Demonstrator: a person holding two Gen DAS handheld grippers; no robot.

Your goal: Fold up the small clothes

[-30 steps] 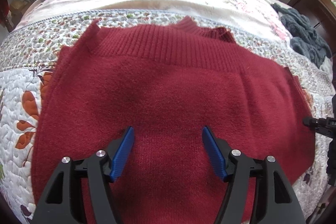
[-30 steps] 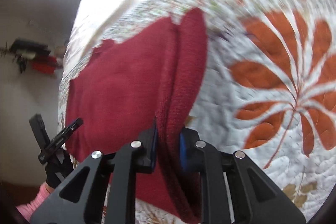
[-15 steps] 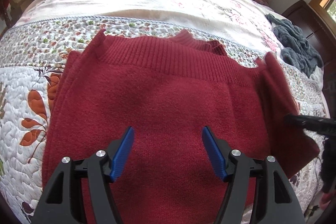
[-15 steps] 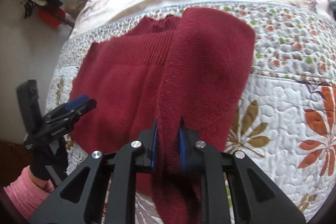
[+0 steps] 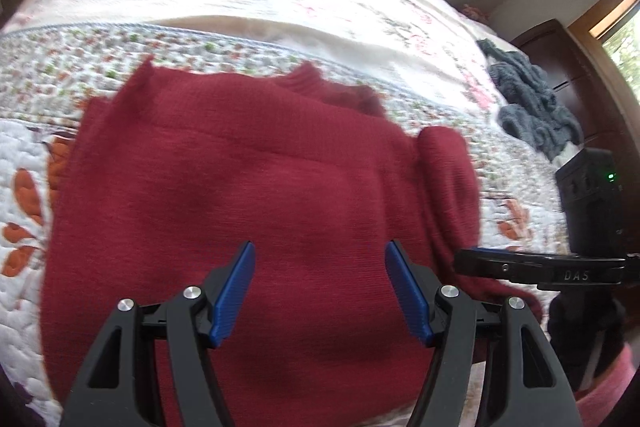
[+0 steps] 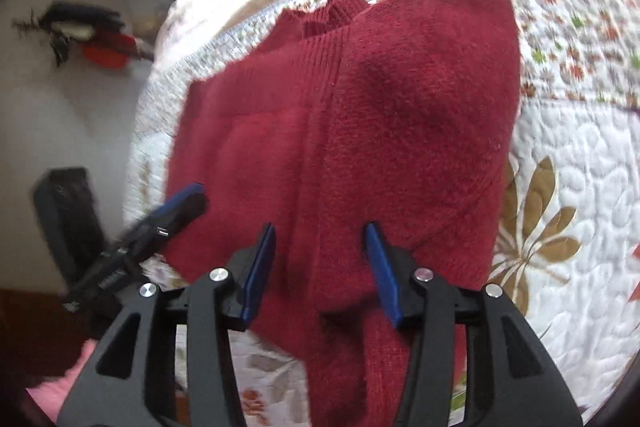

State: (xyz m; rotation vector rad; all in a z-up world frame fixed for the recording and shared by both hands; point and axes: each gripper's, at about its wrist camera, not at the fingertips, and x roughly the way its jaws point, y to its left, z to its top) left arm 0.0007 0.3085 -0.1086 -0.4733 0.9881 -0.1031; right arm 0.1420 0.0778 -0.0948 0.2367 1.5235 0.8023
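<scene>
Red wool fills both views: a small red sweater (image 5: pixel 248 211) lies flat on a bed, on top of a white quilt (image 5: pixel 24 287) with orange leaves sewn on it. The ribbed band of the sweater runs along its far side, and a bit of collar pokes up behind it. The right side of the sweater (image 6: pixel 420 115) is folded over onto the middle, so it makes a thick flap there.

The left hand-held gripper (image 5: pixel 320 287) hangs over the near part of the sweater. Its two blue fingers (image 5: pixel 234 291) are spread wide apart and nothing is between them.

The right hand-held gripper (image 6: pixel 320 271) is over the folded flap. Its blue fingers (image 6: pixel 380 271) are apart too, one on each side of the fold, and they are not pinching the wool. In the left view it shows from the side, near the right edge of the sweater (image 5: pixel 540 267).

A pink sleeve (image 6: pixel 60 387) shows at the near left corner of the right view. A grey blanket (image 5: pixel 532 99) sits in a heap on the far right of the bed, next to a dark wood headboard (image 5: pixel 576 75).
</scene>
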